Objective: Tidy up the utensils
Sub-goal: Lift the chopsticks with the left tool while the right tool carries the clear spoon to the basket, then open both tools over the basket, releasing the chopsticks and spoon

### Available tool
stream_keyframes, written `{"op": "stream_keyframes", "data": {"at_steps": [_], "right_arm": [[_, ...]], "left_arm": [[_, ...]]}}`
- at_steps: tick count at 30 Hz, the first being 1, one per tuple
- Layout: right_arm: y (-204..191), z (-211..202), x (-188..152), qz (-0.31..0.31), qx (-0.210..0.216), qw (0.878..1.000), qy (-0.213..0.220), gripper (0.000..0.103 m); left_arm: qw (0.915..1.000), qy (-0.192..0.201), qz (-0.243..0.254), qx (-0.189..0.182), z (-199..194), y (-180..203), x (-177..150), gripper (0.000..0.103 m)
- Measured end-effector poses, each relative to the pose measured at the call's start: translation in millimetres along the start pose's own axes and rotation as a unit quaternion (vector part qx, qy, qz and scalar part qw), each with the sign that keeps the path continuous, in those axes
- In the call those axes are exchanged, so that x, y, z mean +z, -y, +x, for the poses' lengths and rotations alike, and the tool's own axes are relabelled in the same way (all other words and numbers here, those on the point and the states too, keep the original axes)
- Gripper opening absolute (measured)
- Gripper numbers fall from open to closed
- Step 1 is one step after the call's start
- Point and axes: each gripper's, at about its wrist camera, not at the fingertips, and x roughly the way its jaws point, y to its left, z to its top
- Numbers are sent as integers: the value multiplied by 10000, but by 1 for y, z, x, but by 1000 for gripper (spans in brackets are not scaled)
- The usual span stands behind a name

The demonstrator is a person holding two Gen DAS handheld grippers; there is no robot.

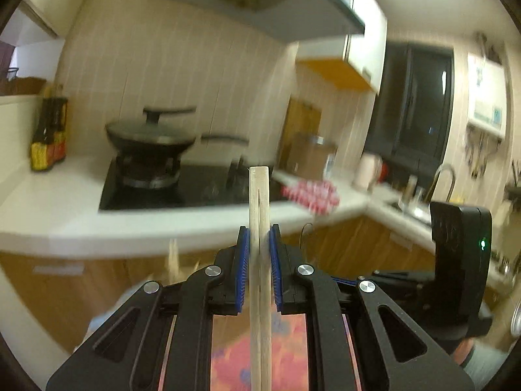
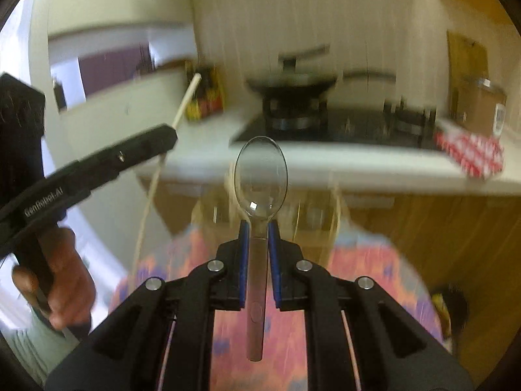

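In the left wrist view my left gripper [image 1: 260, 238] is shut on a pair of pale wooden chopsticks [image 1: 259, 202] that stand upright between its blue pads and reach above them. In the right wrist view my right gripper [image 2: 259, 231] is shut on the handle of a clear plastic spoon [image 2: 261, 176], bowl forward and up. That view also shows the left gripper's body [image 2: 97, 163] at the left, a hand [image 2: 62, 280] on its grip, and the chopsticks [image 2: 187, 104] slanting up from it. Both grippers hang above a pink and blue patterned surface [image 2: 358, 267].
Ahead lies a white counter [image 1: 65, 202] with a black hob and a lidded wok [image 1: 153, 137], dark bottles [image 1: 49, 133] at the left and a red-and-white checked cloth [image 1: 312, 195]. A sink with a tap [image 1: 439, 179] sits to the right. Wooden cabinet fronts [image 2: 439, 228] run below the counter.
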Motion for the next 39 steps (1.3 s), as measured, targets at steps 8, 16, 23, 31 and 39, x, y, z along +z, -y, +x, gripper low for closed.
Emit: {"op": "stream_keyframes", "data": {"at_steps": [8, 16, 23, 31, 39], "right_arm": [[16, 19, 45, 337, -234, 9928, 1125, 9], [39, 67, 42, 821, -307, 9868, 1363, 9], [22, 86, 28, 522, -669, 9841, 1559, 9], [18, 86, 15, 411, -613, 9872, 1410, 10], [21, 67, -4, 525, -483, 9902, 1198, 13]], "left_arm": [[9943, 972, -334, 284, 35, -5, 16, 11], [9844, 1433, -665, 777, 55, -25, -4, 11], [9791, 1501, -939, 1000, 63, -44, -20, 11], [9819, 1445, -647, 1041, 59, -42, -27, 11], [9865, 1176, -839, 768, 40, -55, -29, 24]]}}
